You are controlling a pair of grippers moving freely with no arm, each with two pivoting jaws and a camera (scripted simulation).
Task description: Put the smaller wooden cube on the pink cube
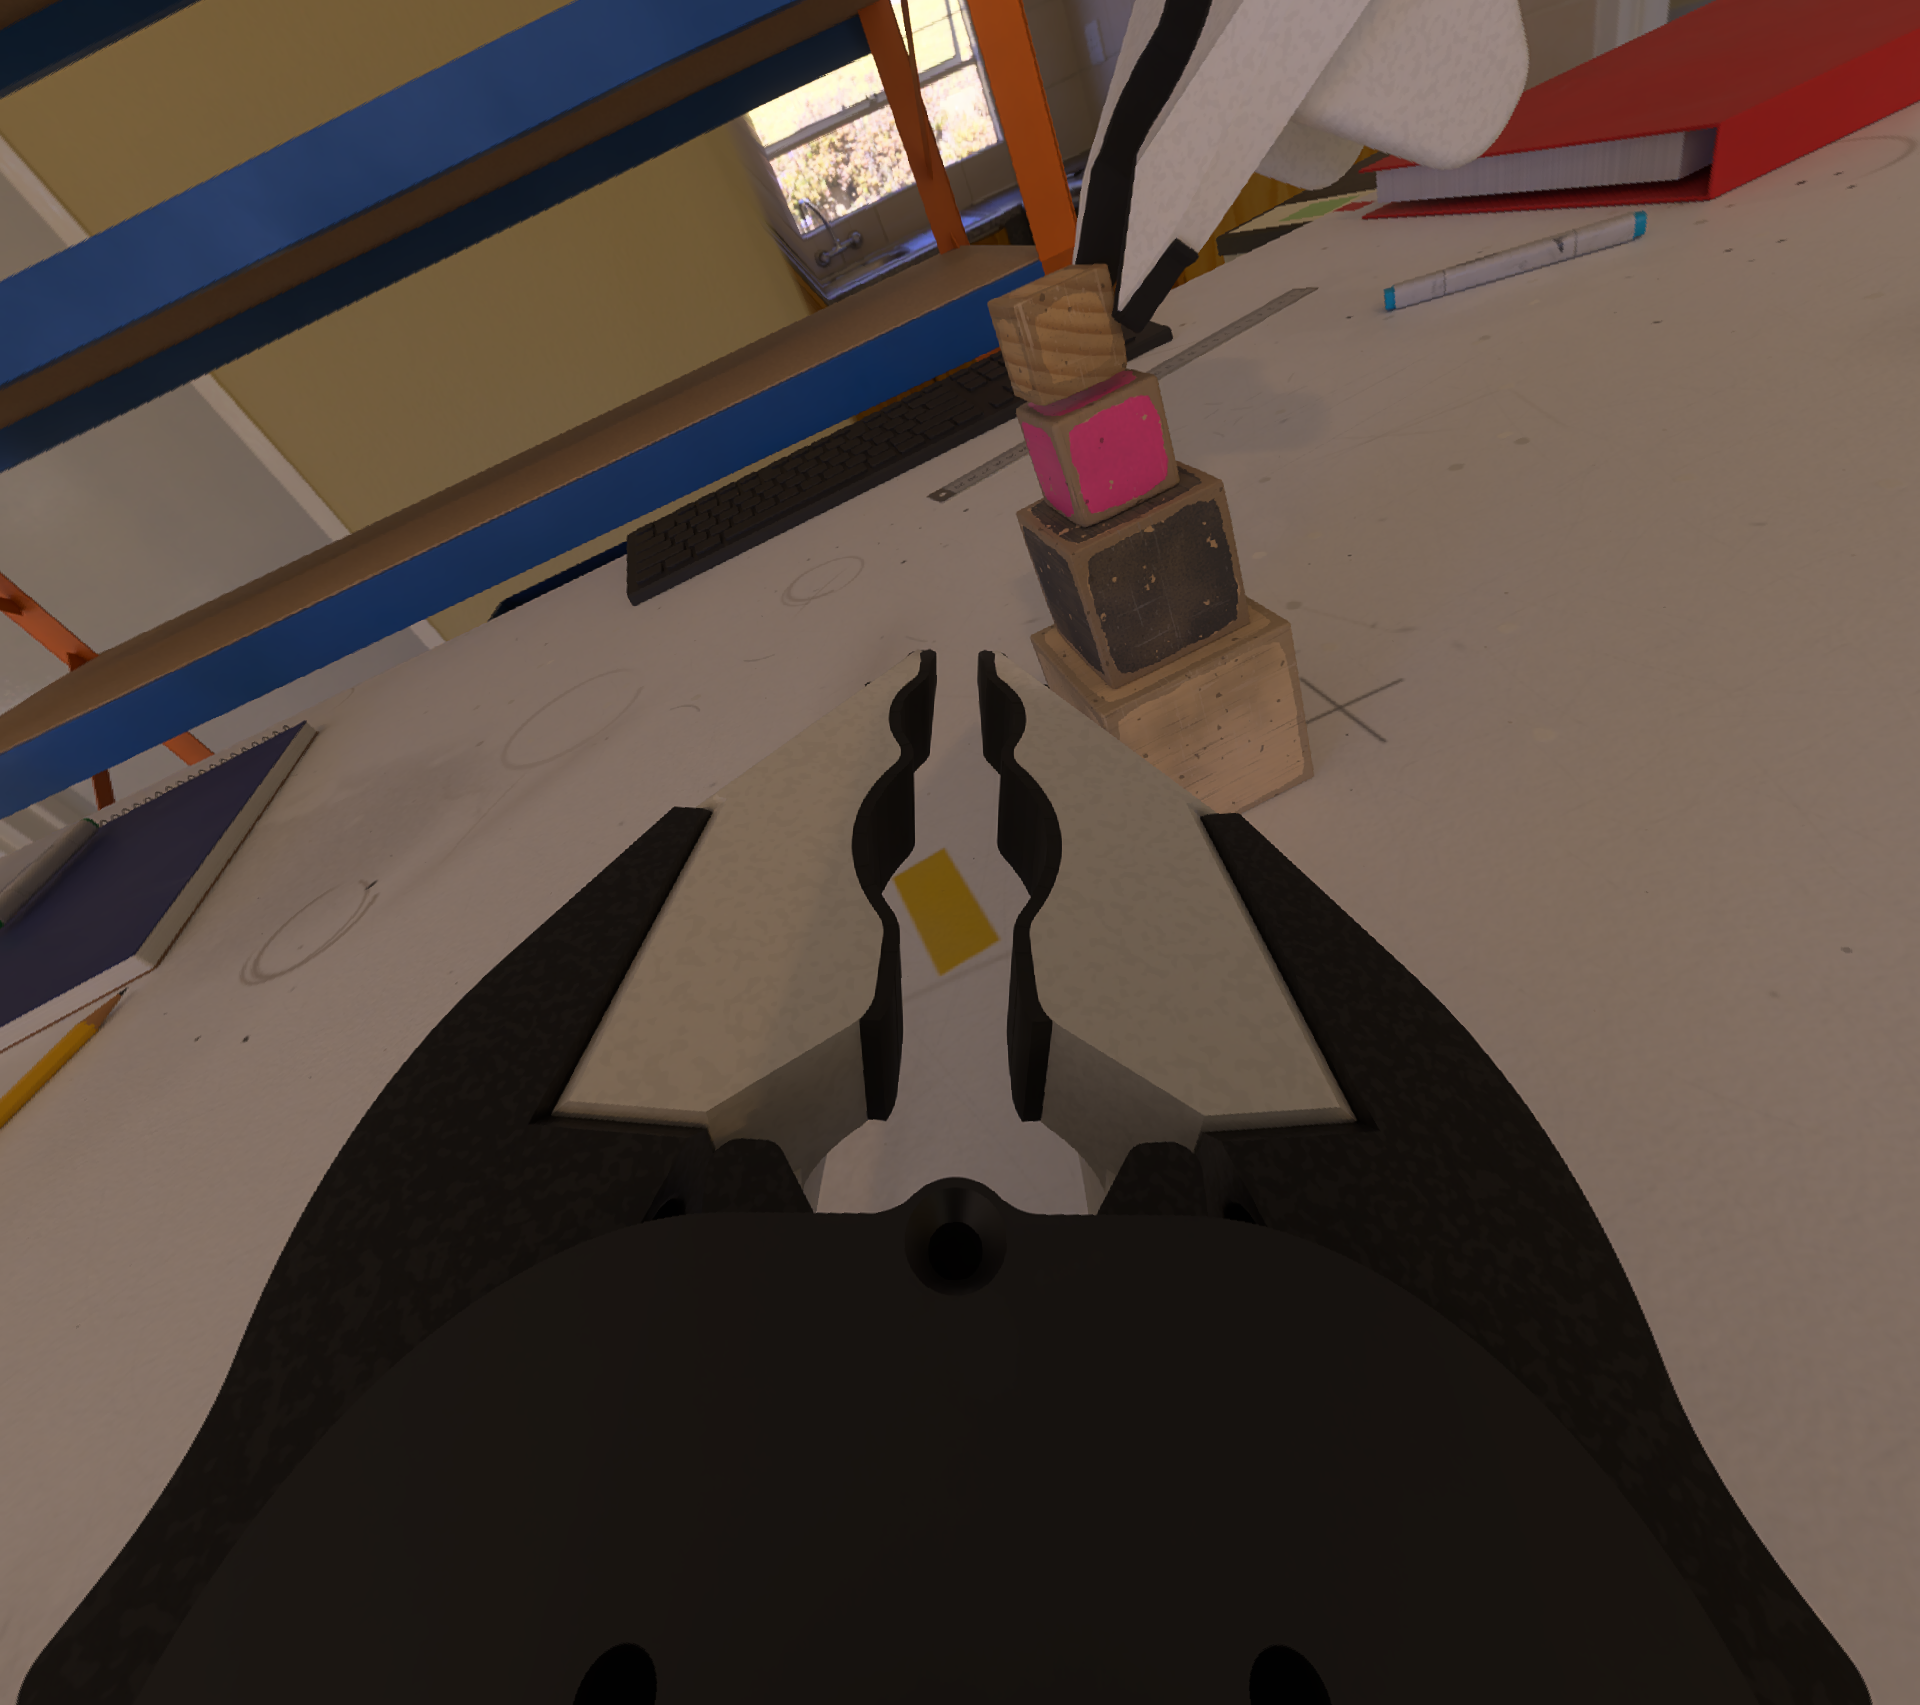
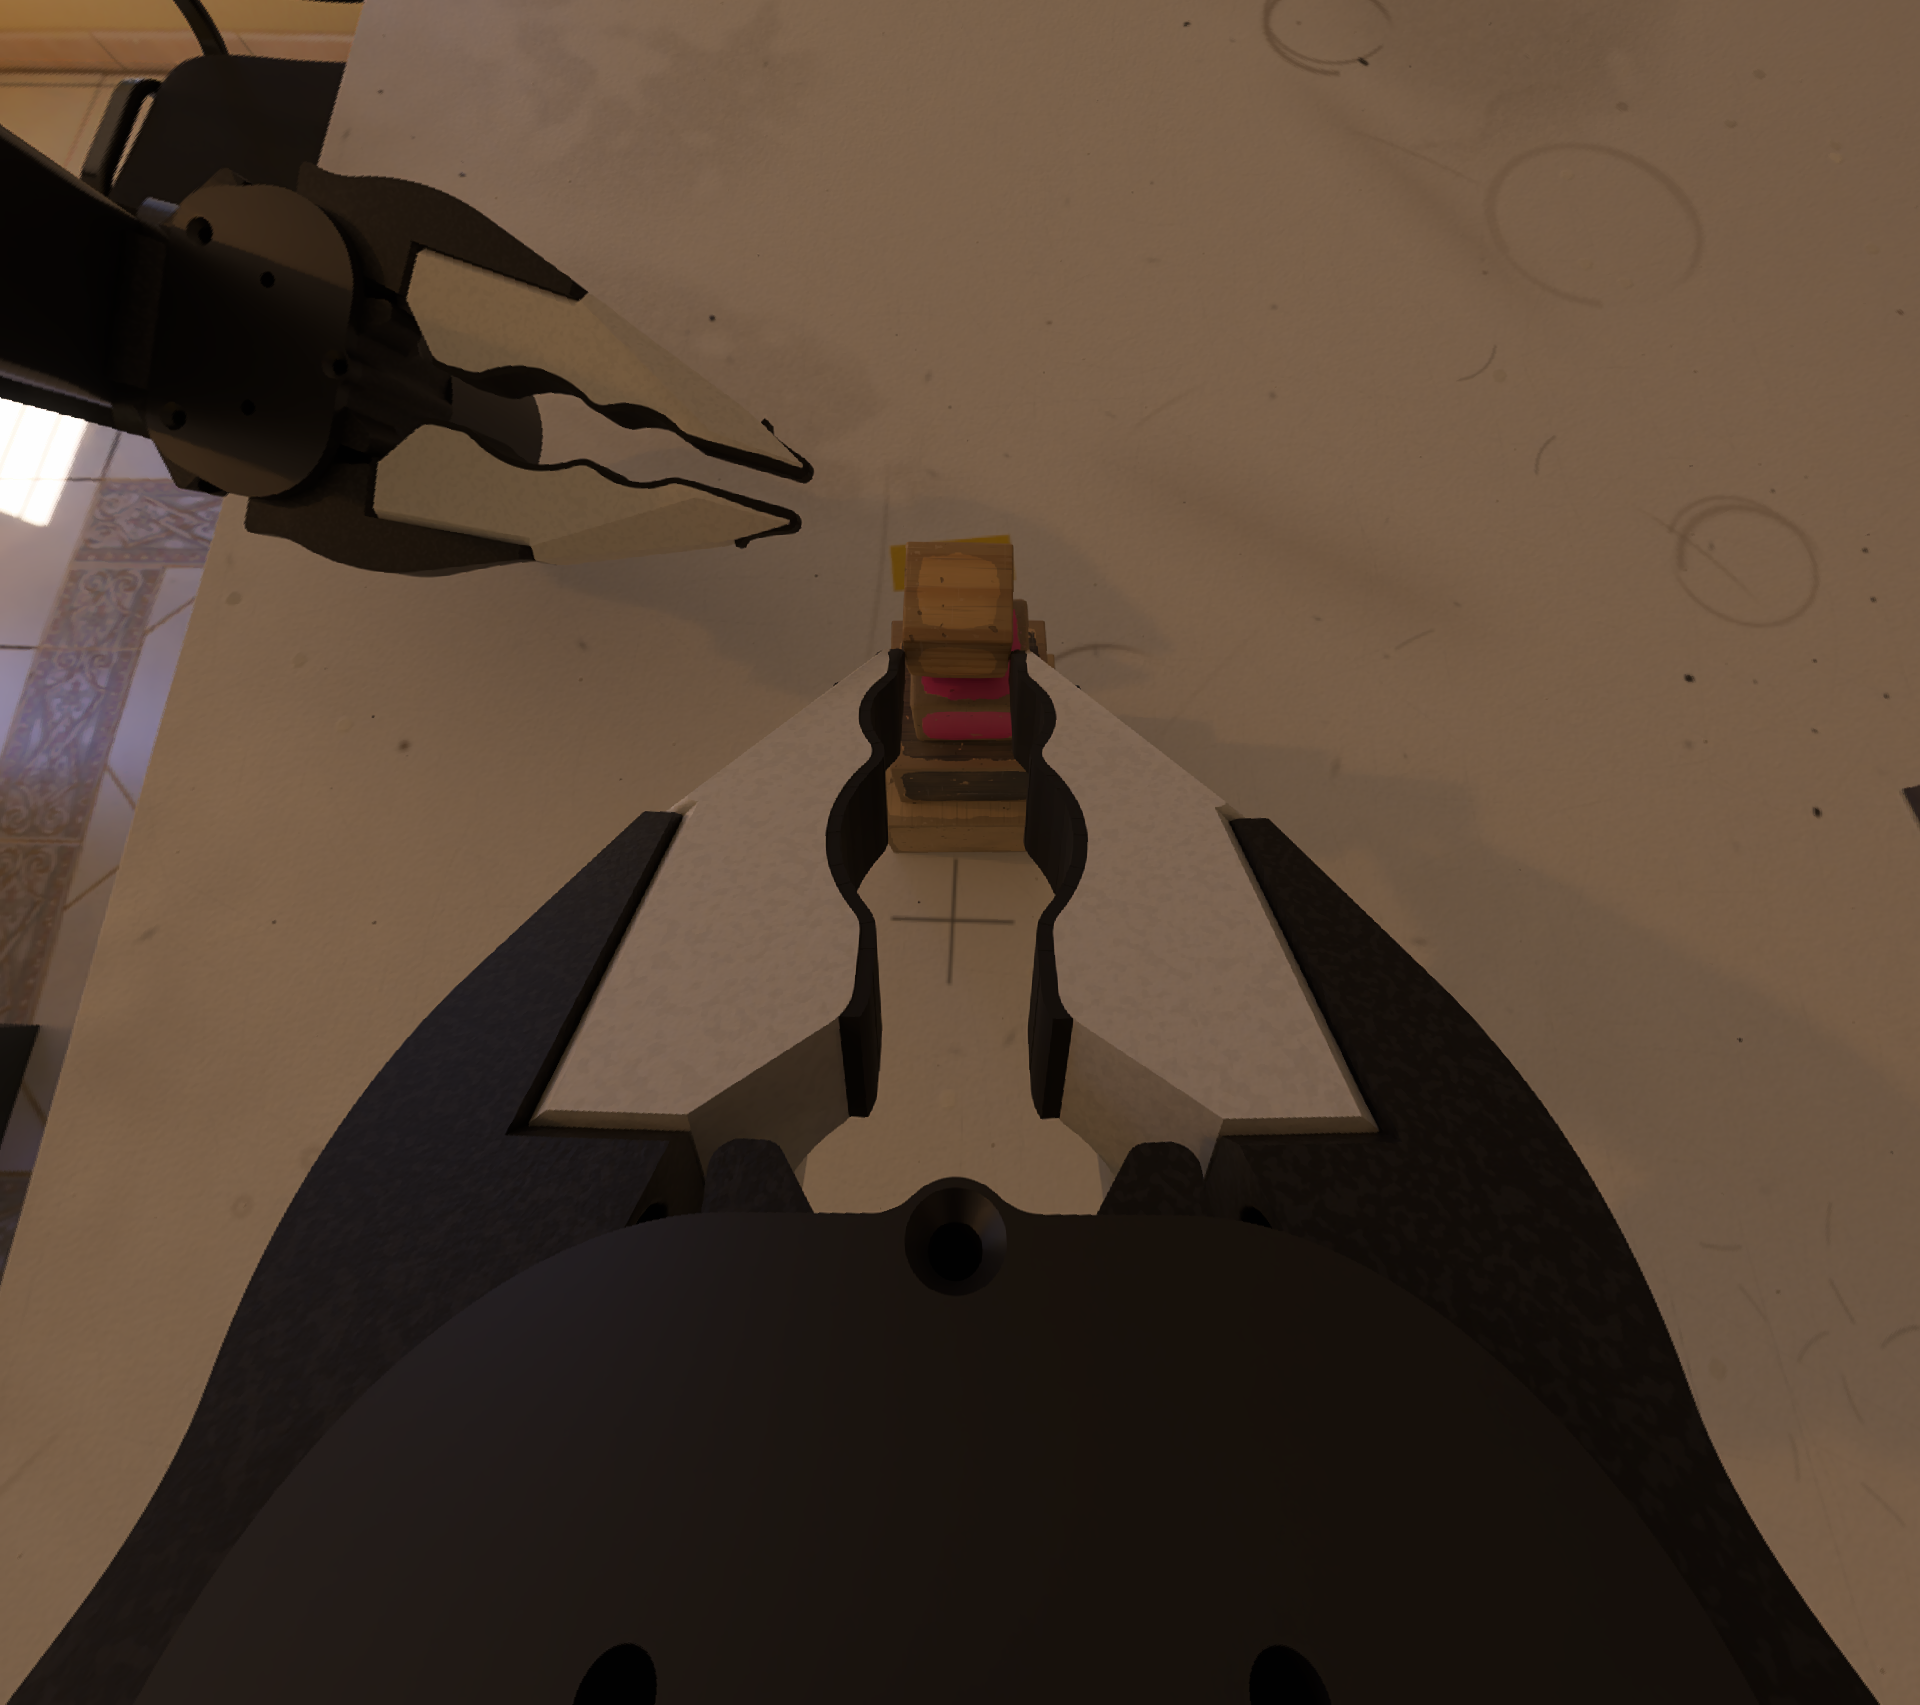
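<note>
In the left wrist view, the smaller wooden cube point(image 1: 1058, 333) is sitting slightly twisted atop the pink cube point(image 1: 1101, 450), capping a tower over a black cube point(image 1: 1138, 580) and a larger wooden cube point(image 1: 1195, 710), while the left gripper point(image 1: 956, 668) is idling empty beside it, fingers slightly parted. In the right wrist view, the right gripper point(image 2: 956, 668) is hanging over the tower on the tabletop point(image 2: 1351, 408), fingers apart flanking the cube point(image 2: 956, 601), though whether they are touching it is unclear; the surrounding surface is lying bare.

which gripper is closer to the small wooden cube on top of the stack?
Right. The right gripper is at the small wooden cube, fingers either side of it atop the pink cube. The left gripper sits off to the side, lower, holding nothing.
</note>
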